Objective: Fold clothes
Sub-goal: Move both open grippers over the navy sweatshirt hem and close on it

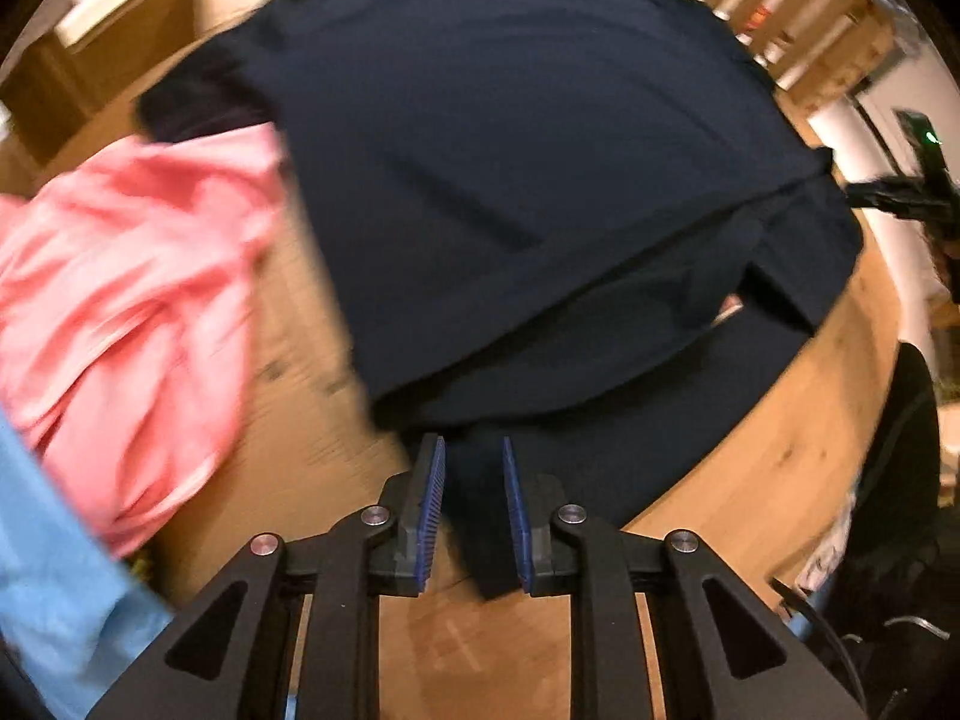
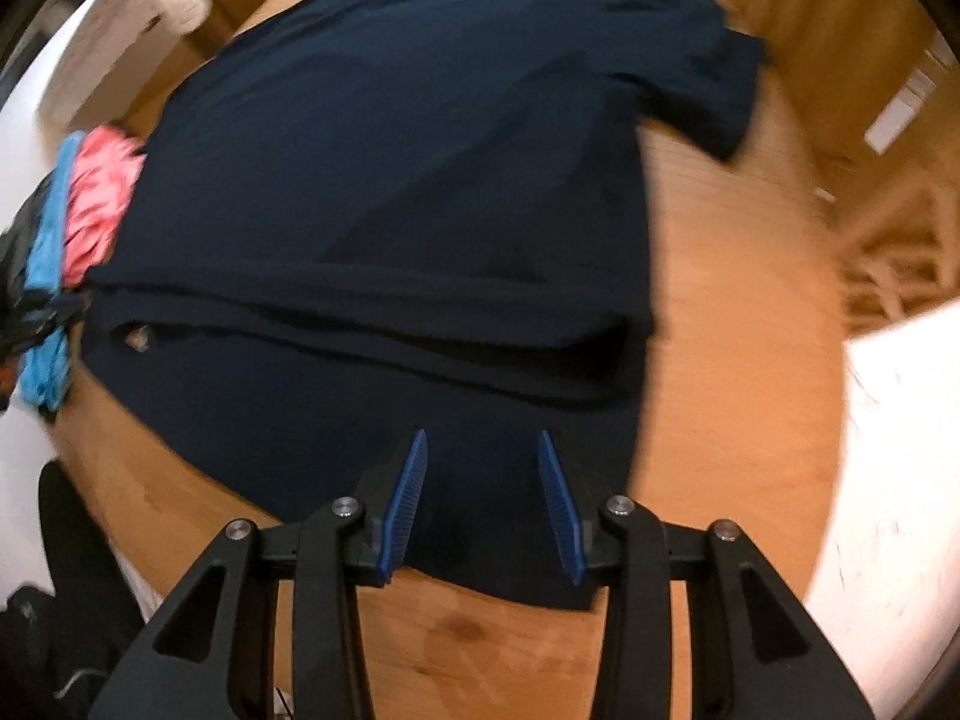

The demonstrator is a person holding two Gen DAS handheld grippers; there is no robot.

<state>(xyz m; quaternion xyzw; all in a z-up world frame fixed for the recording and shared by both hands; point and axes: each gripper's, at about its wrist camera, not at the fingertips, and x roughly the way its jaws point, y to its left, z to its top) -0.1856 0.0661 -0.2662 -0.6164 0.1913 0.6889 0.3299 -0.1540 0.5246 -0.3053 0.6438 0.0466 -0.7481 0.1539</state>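
Matt navy cloth shirt (image 1: 510, 150) lies on smooth wooden table (image 1: 780, 450).

Bare wood shows along the near edge of the table (image 2: 480, 648), a clear strip below the hem of the dark navy shirt (image 2: 390, 180), which covers most of the middle. Over at the right edge there's a broad open stretch of tabletop beside the shirt's sleeve. The left edge is crowded: a pink garment (image 1: 132, 300) heaped against the shirt, with a light blue garment (image 1: 54, 570) outside it. Between pink heap and shirt, only a narrow wedge of wood (image 1: 300, 360).
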